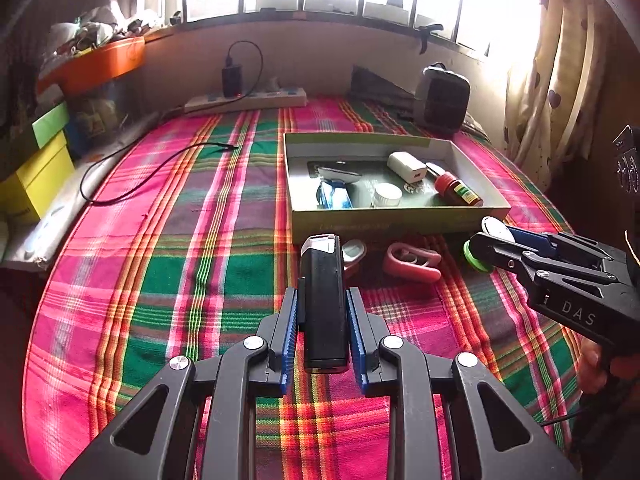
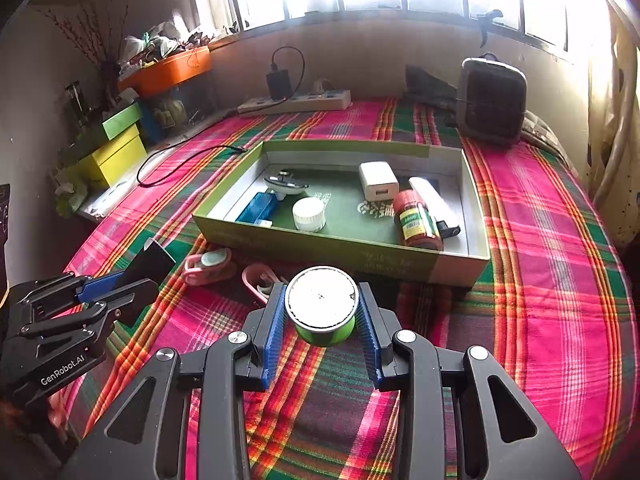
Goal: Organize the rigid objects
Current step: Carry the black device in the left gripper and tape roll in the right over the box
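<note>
My left gripper (image 1: pixel 322 300) is shut on a black rectangular device (image 1: pixel 323 296) with a silver end, held above the plaid cloth. It also shows in the right wrist view (image 2: pixel 150 266). My right gripper (image 2: pixel 322 304) is shut on a round green tin with a silver lid (image 2: pixel 322 300), just in front of the green cardboard box (image 2: pixel 456 266). The box holds a white charger (image 2: pixel 378 186), a red spice jar (image 2: pixel 416 220), a white round jar (image 2: pixel 309 213), a blue item (image 2: pixel 256 208) and other items. Two pink objects (image 2: pixel 208 266) (image 2: pixel 260 280) lie on the cloth before the box.
A power strip (image 2: pixel 296 102) with a black adapter lies at the back. A grey speaker-like case (image 2: pixel 490 100) stands at the back right. A black cable (image 2: pixel 188 160) lies left of the box. Yellow and green boxes (image 2: pixel 116 152) stand at the left edge.
</note>
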`<action>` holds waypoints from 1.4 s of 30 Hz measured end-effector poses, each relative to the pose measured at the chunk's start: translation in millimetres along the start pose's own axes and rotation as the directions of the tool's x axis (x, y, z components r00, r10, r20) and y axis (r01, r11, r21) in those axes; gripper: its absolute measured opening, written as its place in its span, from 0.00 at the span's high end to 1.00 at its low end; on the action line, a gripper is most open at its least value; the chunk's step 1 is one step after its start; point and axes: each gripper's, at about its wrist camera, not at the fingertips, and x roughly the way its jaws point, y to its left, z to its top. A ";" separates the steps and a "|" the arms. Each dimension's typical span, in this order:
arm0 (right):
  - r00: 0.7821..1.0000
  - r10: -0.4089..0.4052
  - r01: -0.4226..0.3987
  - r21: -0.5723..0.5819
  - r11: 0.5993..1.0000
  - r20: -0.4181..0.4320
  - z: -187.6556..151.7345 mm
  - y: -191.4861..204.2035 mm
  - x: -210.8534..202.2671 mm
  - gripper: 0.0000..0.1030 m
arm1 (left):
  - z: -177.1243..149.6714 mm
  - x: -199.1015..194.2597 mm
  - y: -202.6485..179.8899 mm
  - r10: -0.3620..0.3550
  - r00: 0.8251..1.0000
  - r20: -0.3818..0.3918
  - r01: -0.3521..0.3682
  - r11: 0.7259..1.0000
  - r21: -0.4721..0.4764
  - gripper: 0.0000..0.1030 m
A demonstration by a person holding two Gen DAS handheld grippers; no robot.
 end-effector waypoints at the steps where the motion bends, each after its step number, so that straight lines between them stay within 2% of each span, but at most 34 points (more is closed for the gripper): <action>1: 1.000 -0.001 0.001 -0.001 1.000 0.005 1.6 -0.3 -1.7 0.66 | 1.7 -1.0 0.7 -0.002 1.000 0.004 0.002 1.000 0.001 0.78; 15: 0.999 -0.002 0.002 -0.002 1.000 0.040 24.0 -7.0 -11.2 0.66 | 30.0 0.5 -3.6 -0.058 0.998 0.019 0.058 0.998 0.007 0.78; 25: 0.999 0.005 -0.006 0.019 1.000 0.047 44.8 -18.5 -2.9 0.66 | 61.6 16.0 -5.2 -0.116 0.993 0.019 0.116 0.993 0.014 0.78; 35: 1.000 0.006 -0.007 0.022 1.000 0.024 60.8 -28.2 22.5 0.66 | 97.6 47.4 -12.7 -0.167 0.986 0.001 0.167 0.986 0.027 0.78; 42: 0.999 0.033 -0.033 0.026 0.999 -0.001 60.1 -34.3 42.2 0.66 | 113.2 78.4 -18.1 -0.201 0.979 -0.045 0.202 0.979 0.014 0.78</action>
